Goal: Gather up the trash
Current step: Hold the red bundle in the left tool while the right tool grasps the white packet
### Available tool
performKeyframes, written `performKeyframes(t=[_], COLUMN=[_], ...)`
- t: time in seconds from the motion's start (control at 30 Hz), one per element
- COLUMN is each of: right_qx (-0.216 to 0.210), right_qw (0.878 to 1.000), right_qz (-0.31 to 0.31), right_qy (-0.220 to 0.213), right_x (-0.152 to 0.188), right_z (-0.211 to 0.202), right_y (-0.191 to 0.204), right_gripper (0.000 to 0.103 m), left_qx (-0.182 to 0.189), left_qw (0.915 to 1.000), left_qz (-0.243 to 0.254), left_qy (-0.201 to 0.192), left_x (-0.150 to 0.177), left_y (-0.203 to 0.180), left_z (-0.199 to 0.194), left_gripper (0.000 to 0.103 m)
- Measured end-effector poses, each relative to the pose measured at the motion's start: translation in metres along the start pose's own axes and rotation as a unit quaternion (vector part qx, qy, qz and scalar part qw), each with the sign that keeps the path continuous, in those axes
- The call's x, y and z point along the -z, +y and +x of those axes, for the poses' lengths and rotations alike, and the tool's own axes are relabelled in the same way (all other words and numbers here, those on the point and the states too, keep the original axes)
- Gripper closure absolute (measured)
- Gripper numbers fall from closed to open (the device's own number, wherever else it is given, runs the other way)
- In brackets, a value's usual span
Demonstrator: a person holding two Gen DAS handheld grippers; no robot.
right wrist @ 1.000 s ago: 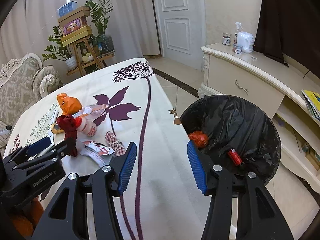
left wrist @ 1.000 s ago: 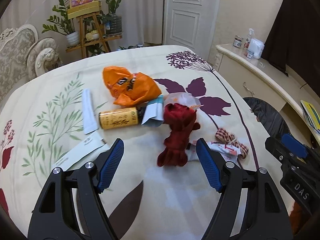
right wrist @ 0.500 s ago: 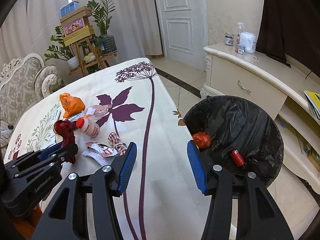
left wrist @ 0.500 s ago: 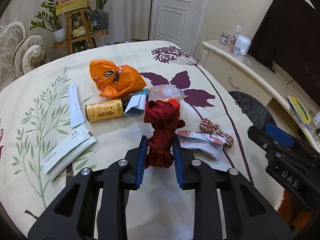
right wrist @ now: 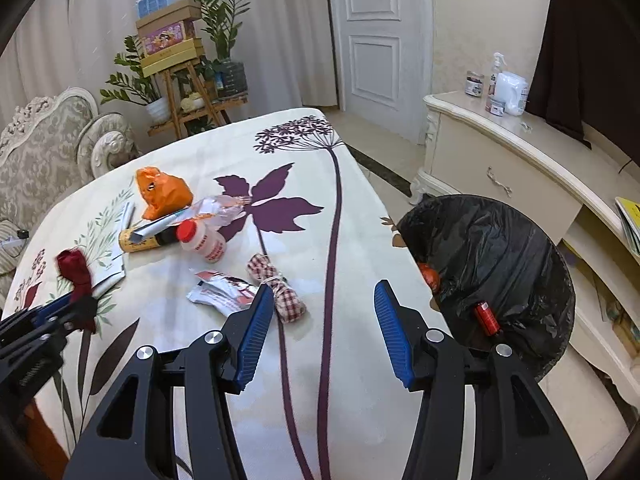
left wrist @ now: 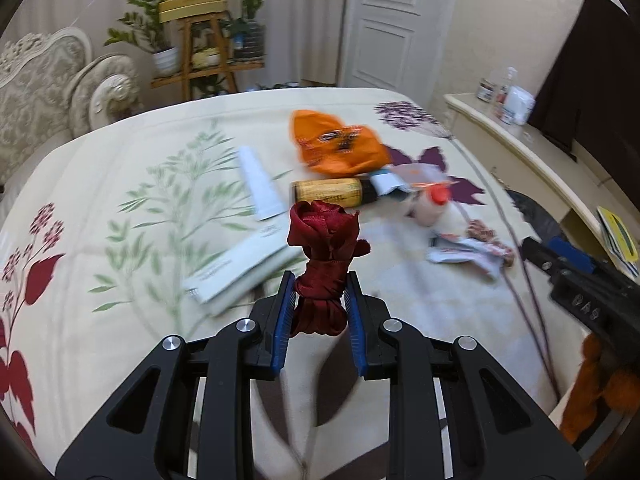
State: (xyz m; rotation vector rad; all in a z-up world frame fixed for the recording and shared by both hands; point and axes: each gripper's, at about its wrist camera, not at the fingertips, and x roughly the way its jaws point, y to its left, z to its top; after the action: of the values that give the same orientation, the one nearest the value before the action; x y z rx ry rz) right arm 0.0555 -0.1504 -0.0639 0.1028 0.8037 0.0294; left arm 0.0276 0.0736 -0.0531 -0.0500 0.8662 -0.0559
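Note:
My left gripper (left wrist: pixel 320 300) is shut on a dark red ribbon bundle (left wrist: pixel 324 240), held upright above the flowered tablecloth (left wrist: pixel 120 184); the same bundle (right wrist: pixel 76 268) shows at the left of the right wrist view. Trash lies on the table: an orange bag (left wrist: pixel 340 144), a yellow can (left wrist: pixel 332 192), a white bottle with a red cap (right wrist: pixel 202 240), a torn wrapper (right wrist: pixel 224 292) and a checked cloth roll (right wrist: pixel 280 292). My right gripper (right wrist: pixel 320 324) stands open near the table edge, with nothing between its fingers. A bin lined with a black bag (right wrist: pixel 500 264) stands to its right.
White paper packets (left wrist: pixel 248 264) lie left of the ribbon. A cream sideboard (right wrist: pixel 520 160) with bottles runs behind the bin. A sofa (right wrist: pixel 52 152) and a plant stand (right wrist: pixel 176 80) are beyond the table. The bin holds a red canister (right wrist: pixel 486 318) and an orange item (right wrist: pixel 430 276).
The left jaws closed on the red ribbon bundle, then carried it left and up off the table, uncovering the white bottle. The right gripper stayed open and still.

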Motion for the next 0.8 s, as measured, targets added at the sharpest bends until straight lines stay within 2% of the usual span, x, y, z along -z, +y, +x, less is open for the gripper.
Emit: performKeyframes(t=[0.27, 0.4, 0.57, 0.73, 0.8], right_qx=[0.022, 0.009, -0.008, -0.004, -0.018], right_qw=[0.999, 0.999, 0.999, 0.999, 0.998], right_qz=[-0.011, -0.018, -0.033, -0.046, -0.053], right_qy=[0.028, 0.043, 0.038, 0.023, 0.017], right_x=[0.004, 0.008, 0.011, 0.011, 0.008], right_z=[0.014, 0.019, 0.012, 0.004, -0.002], right_y=[0.007, 0.015, 0.028, 0.034, 0.036], right_gripper=[0.051, 0.051, 0.051, 0.051, 0.051], left_qx=[-0.028, -0.033, -0.038, -0.046, -0.051], left_qw=[0.999, 0.9986, 0.9981, 0.9973, 0.9968], left_qz=[-0.033, -0.04, -0.049, -0.057, -0.062], left_qy=[0.006, 0.003, 0.004, 0.004, 0.003], left_x=[0.007, 0.008, 0.009, 0.011, 0.012], left_y=[0.036, 0.044, 0.054, 0.064, 0.07], left_z=[0.0, -0.003, -0.002, -0.004, -0.006], left_gripper=[0.079, 0.079, 0.079, 0.079, 0.078])
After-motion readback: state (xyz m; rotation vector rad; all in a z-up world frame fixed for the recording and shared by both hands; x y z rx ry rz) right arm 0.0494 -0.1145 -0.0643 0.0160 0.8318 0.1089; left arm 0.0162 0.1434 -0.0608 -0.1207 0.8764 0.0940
